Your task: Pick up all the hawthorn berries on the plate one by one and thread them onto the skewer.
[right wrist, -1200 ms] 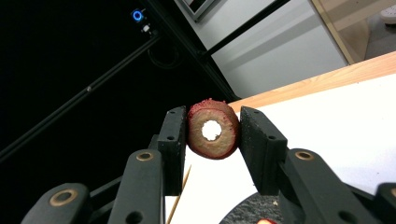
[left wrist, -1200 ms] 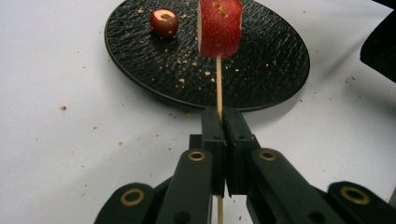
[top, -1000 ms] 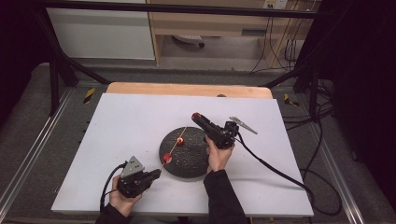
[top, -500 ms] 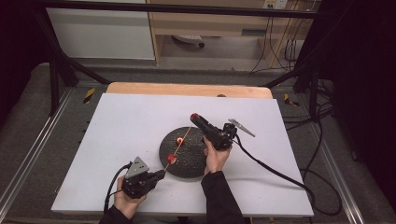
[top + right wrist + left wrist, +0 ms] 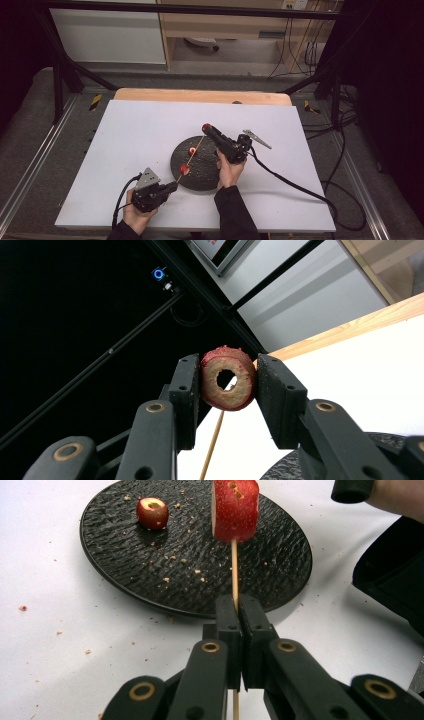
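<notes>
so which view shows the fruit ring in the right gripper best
The right gripper view: the fruit ring sits face-on between the jaws, its hole plain. The high view shows it as a small red dot at the gripper's tip. The left gripper view shows other fruit pieces.

A white table (image 5: 125, 150) carries a black plate (image 5: 197, 175) amid scattered crumbs (image 5: 22, 608).
</notes>
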Action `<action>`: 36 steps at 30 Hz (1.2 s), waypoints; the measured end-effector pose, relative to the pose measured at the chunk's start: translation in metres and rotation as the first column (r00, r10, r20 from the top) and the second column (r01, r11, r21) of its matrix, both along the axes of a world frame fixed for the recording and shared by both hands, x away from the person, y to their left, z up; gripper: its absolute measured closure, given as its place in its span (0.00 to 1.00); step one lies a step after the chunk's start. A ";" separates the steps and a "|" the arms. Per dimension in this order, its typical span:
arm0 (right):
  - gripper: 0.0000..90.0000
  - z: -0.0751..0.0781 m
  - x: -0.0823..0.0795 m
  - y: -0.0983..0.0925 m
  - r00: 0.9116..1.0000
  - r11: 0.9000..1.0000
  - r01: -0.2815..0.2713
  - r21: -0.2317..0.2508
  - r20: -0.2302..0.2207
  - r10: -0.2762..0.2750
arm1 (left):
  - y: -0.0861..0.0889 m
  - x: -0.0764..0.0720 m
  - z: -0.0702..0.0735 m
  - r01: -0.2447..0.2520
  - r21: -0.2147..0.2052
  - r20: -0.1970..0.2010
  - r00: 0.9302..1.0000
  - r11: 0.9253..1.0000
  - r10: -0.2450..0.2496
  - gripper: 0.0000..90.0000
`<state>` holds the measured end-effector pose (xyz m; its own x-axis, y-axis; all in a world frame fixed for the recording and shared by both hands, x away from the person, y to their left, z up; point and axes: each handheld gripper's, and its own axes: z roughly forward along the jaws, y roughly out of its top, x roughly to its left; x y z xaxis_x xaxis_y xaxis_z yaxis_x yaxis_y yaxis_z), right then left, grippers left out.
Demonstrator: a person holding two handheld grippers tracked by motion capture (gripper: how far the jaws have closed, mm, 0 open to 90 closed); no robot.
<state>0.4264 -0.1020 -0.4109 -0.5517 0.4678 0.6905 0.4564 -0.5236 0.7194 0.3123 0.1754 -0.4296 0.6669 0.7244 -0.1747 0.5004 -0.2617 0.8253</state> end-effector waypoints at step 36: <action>0.71 -0.011 -0.018 0.009 0.997 0.997 -0.072 -0.036 -0.009 0.071 | -0.028 0.026 0.017 -0.042 -0.059 0.007 0.999 0.997 0.043 0.98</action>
